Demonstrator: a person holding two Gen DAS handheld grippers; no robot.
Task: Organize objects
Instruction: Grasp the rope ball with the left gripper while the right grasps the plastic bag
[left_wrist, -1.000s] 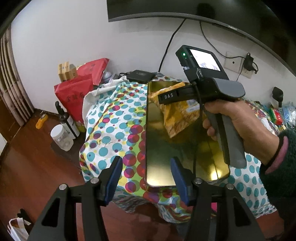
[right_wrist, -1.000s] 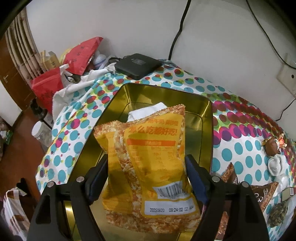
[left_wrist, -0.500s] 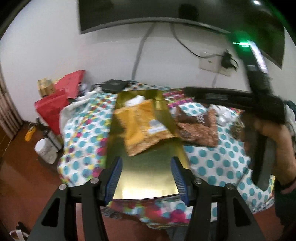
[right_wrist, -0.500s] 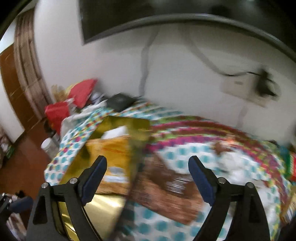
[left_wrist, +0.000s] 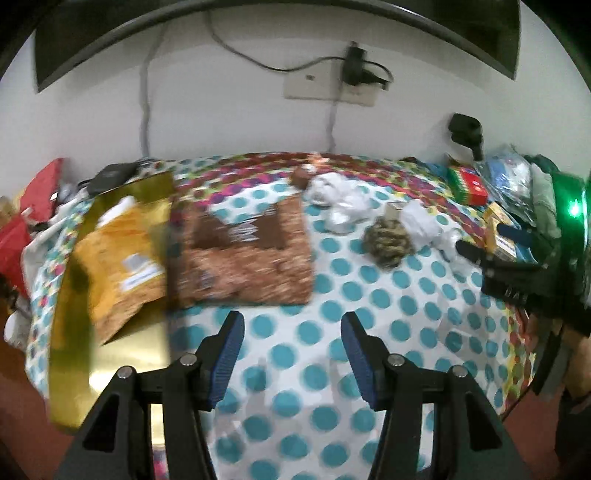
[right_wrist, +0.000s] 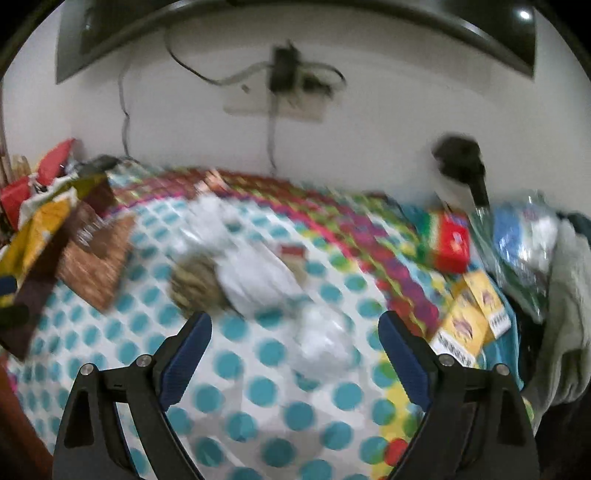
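Note:
A gold metal tray (left_wrist: 70, 332) lies at the table's left end with a yellow snack bag (left_wrist: 118, 258) in it. A brown snack bag (left_wrist: 240, 258) lies just right of the tray; it also shows in the right wrist view (right_wrist: 92, 266). My left gripper (left_wrist: 291, 350) is open and empty above the dotted tablecloth (left_wrist: 369, 295). My right gripper (right_wrist: 295, 354) is open and empty over white crumpled bags (right_wrist: 255, 273) and a woven ball (right_wrist: 195, 284). The right gripper also shows at the right edge of the left wrist view (left_wrist: 491, 243).
White crumpled bags (left_wrist: 343, 206) and the woven ball (left_wrist: 388, 243) sit mid-table. A red-green box (right_wrist: 450, 243), yellow boxes (right_wrist: 469, 317) and plastic bags (right_wrist: 524, 243) crowd the right end. A wall socket (left_wrist: 332, 85) with cables is behind. Red bags (left_wrist: 22, 221) stand at far left.
My right gripper let go of the yellow snack bag in the tray and swung right over the white bags. My left gripper also swung right, off the tray.

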